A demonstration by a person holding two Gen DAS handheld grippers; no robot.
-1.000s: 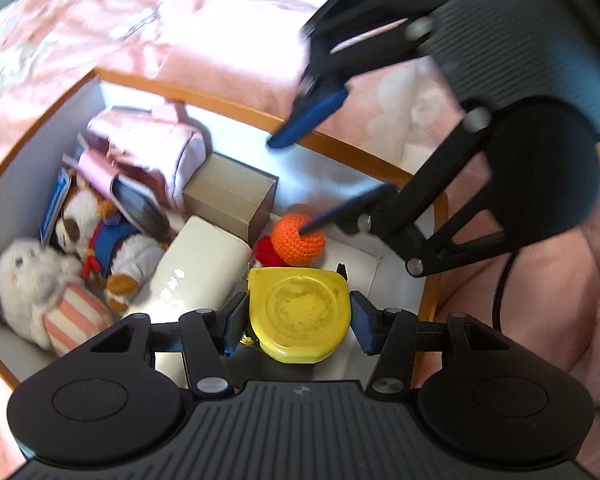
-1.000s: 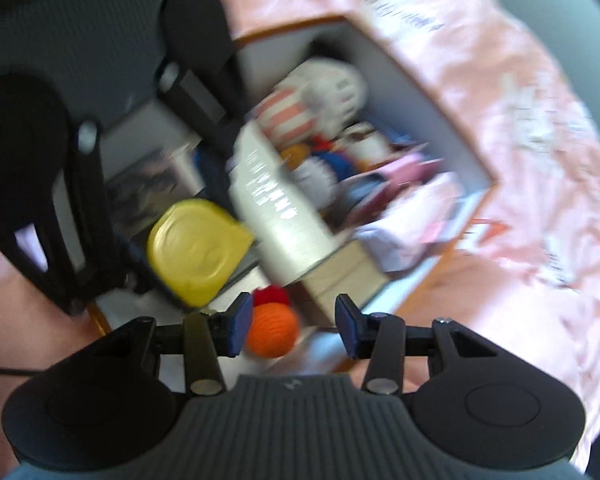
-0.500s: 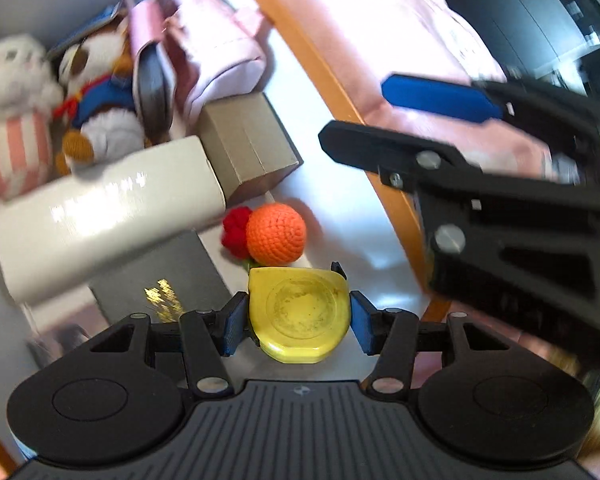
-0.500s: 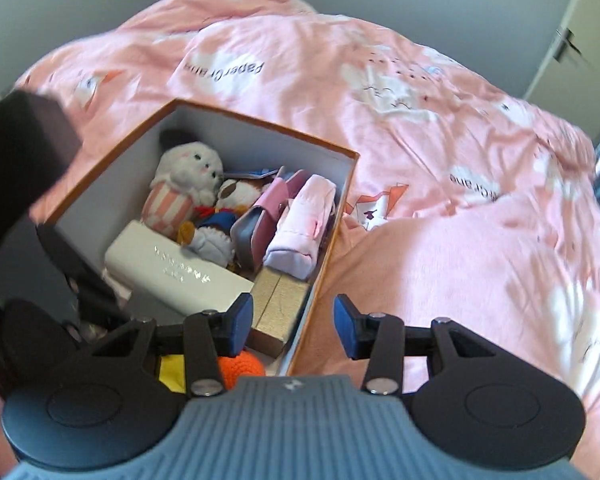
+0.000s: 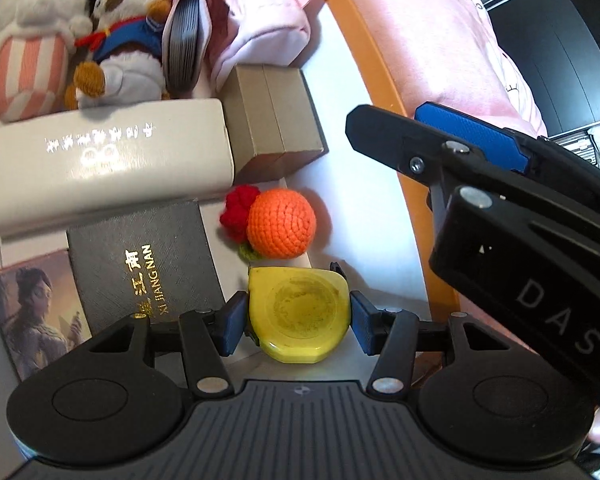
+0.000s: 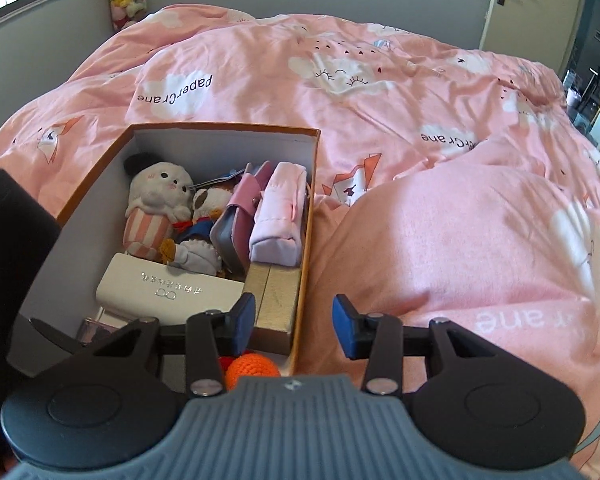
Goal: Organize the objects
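Observation:
My left gripper [image 5: 298, 322] is shut on a yellow tape measure [image 5: 300, 314] and holds it low inside the orange-rimmed box [image 5: 374, 68], just in front of an orange crocheted ball [image 5: 281, 223] with a red tuft. My right gripper [image 6: 294, 326] is open and empty above the box's near right wall [image 6: 306, 236]; it also shows in the left wrist view [image 5: 460, 140]. The orange ball shows under it in the right wrist view [image 6: 252, 368].
The box holds a white case [image 5: 104, 160], a tan box [image 5: 272, 116], a black booklet [image 5: 140, 264], a picture card [image 5: 36, 312], two plush toys [image 5: 32, 36], a wallet [image 5: 186, 36] and a pink pouch [image 5: 260, 20]. Pink bedding [image 6: 420, 140] surrounds it.
My left gripper has moved lower into the box with the tape measure. My right gripper has pulled up and away from the orange ball to the box's right wall.

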